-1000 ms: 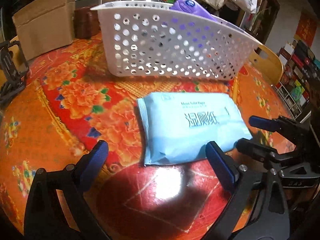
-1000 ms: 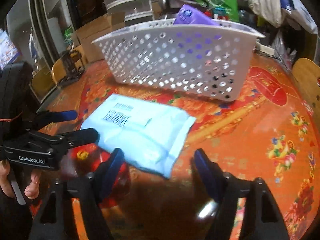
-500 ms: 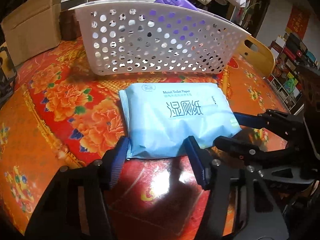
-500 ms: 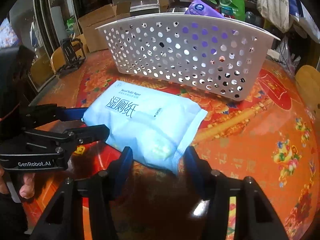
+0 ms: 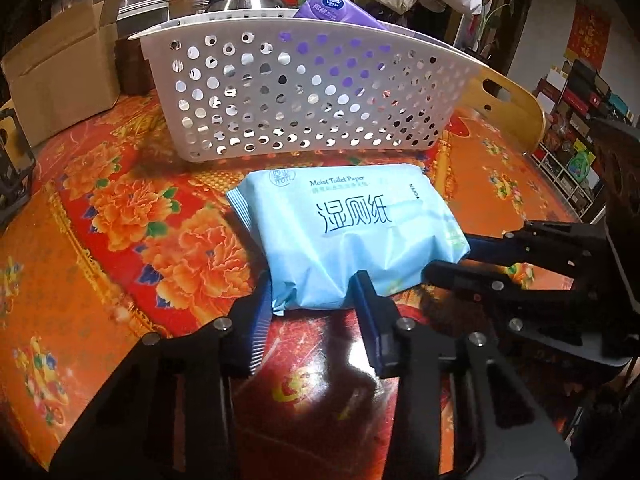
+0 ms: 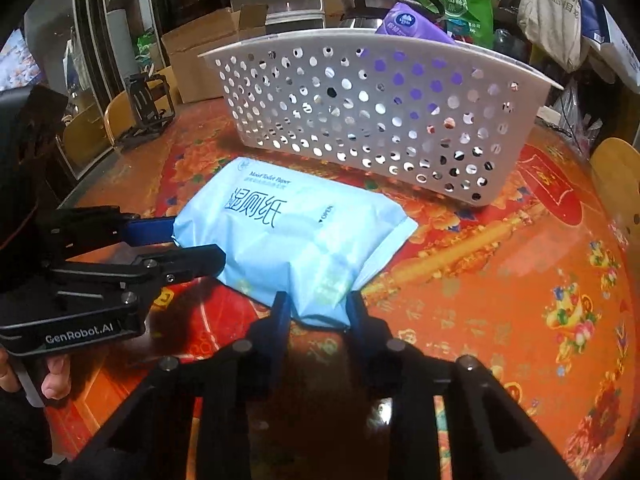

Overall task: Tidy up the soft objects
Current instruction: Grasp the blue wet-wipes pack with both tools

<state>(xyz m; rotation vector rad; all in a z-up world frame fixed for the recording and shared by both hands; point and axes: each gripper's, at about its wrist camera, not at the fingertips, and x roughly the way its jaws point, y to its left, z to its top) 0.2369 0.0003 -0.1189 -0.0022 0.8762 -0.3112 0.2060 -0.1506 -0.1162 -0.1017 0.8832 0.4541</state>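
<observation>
Both jaws closing from wide apart: left hand-held gripper [image 5: 316, 300] and right hand-held gripper [image 6: 318, 306] pinched blue wipes pack [image 5: 344, 236] on desk [image 5: 120, 240]; lift into basket [image 5: 304, 92] likely next.

left wrist: near, tilted down | right wrist: same | shared: wipes pack [image 5: 344, 236]

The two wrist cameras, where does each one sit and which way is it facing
Left wrist: rides the left tool, looking down along its fingers at the blue wipes pack and white basket; its jaws are closing on the pack's near edge. The right tool enters from the right.
Right wrist: rides the right tool, aimed likewise, jaws closing on the pack's corner; the left tool and fingertips show at left.
Shared: pack, basket, purple packet, floral tablecloth.
</observation>
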